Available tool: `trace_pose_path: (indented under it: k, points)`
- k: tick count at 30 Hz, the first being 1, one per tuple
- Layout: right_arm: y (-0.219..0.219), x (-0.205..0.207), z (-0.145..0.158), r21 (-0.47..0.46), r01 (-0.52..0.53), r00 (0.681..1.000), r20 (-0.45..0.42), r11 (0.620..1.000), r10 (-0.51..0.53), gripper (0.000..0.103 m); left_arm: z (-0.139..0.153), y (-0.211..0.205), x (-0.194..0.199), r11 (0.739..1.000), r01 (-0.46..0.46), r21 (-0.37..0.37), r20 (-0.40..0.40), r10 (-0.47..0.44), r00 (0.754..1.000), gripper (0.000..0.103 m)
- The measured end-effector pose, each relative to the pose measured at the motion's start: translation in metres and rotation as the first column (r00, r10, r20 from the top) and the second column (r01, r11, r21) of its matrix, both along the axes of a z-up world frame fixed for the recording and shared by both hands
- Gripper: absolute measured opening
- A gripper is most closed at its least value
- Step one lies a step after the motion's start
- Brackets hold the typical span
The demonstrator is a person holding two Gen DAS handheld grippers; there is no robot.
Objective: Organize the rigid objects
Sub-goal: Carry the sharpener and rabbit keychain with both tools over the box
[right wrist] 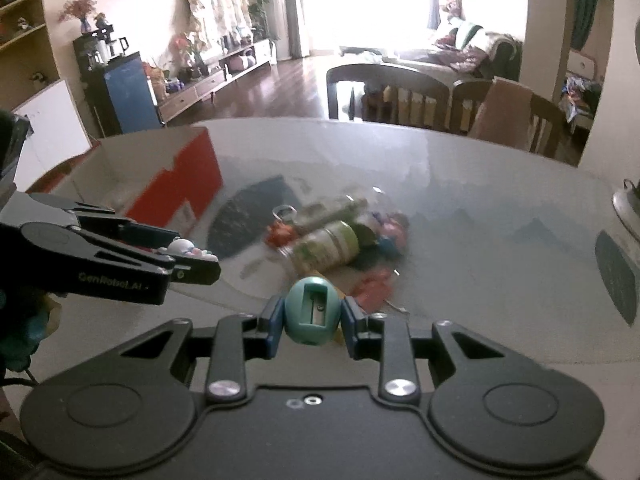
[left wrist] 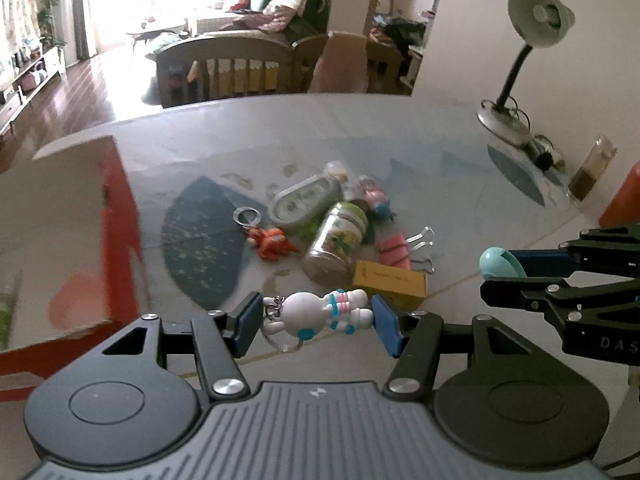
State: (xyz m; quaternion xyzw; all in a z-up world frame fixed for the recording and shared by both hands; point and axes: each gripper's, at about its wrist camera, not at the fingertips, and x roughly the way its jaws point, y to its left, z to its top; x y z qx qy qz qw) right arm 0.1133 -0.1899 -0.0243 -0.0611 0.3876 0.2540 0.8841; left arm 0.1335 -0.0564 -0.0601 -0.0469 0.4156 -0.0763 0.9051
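White astronaut figure, teal sharpener, seemingly pink clip.

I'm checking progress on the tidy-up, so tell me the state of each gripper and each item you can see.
left gripper: shut on astronaut keychain, lifted.
right gripper: shut on teal pencil sharpener, lifted.
glass jar: lying on its side, lid on.
pink binder clip: flat on table, handles open.
yellow box: flat, closed.
desk lamp: upright.
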Motion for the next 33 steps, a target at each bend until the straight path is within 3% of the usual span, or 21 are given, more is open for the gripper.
trace_pose_path:
  k: [19, 33]
  points:
    - [0.111, -0.003, 0.058, 0.002, -0.14, 0.982, 0.127, 0.99, 0.138, 0.029, 0.068, 0.099, -0.019, 0.996, -0.087, 0.004, 0.1, 0.086, 0.991, 0.06]
    - [0.2, 0.013, 0.062, -0.004, -0.205, 0.971, 0.127, 0.979, 0.204, 0.029, 0.068, 0.189, -0.021, 0.983, -0.18, 0.023, 0.082, 0.177, 0.981, 0.06]
